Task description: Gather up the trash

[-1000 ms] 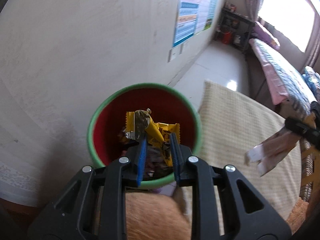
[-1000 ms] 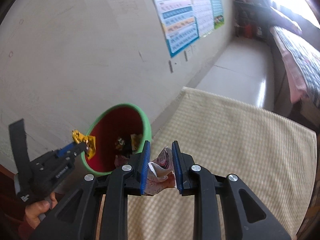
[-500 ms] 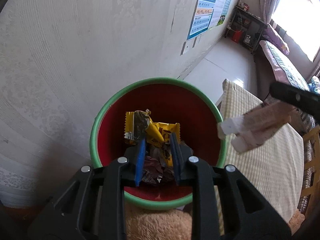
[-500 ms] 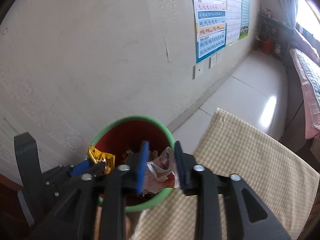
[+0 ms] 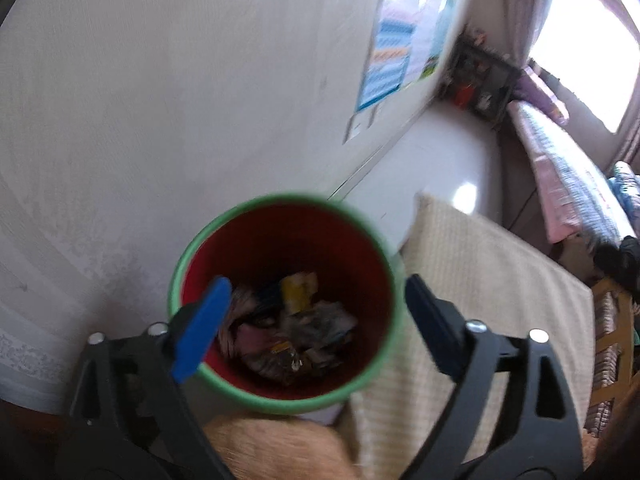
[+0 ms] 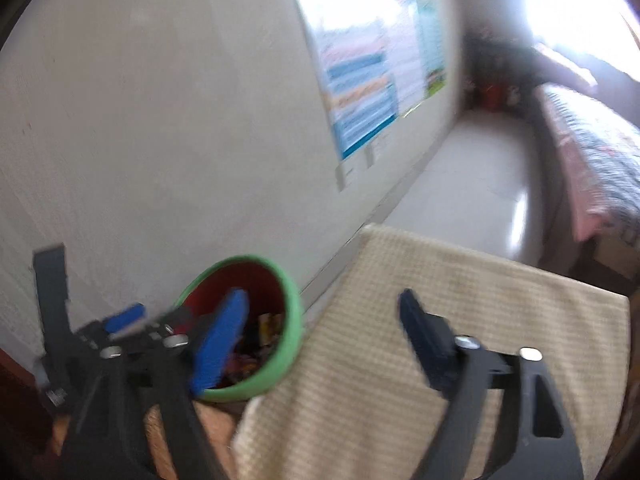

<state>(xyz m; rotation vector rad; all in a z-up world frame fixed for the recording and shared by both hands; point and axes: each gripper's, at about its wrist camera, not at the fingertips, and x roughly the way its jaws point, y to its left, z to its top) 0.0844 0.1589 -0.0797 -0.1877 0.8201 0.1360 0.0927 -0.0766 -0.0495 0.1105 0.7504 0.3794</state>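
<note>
A red bin with a green rim [image 5: 384,248] stands by the wall at the table's edge. Crumpled wrappers [image 5: 296,320] lie in its bottom, a yellow one [image 5: 298,294] among them. My left gripper [image 5: 314,316] is open and empty just above the bin's mouth. In the right wrist view the same bin [image 6: 294,328] sits at lower left. My right gripper [image 6: 324,332] is open and empty, over the bin's right rim and the table edge. The left gripper [image 6: 120,320] shows there at far left.
A table with a beige checked cloth [image 6: 460,320] lies right of the bin. A plain wall with posters [image 6: 372,92] is behind. A bed with a pink cover [image 5: 568,176] and a dark shelf [image 5: 480,80] stand at the far right. A wooden chair [image 5: 612,344] is beside the table.
Both grippers have opened. The yellow wrapper from the left and the pink-white wrapper from the right have dropped into the bin. Both views have shifted and blurred.
</note>
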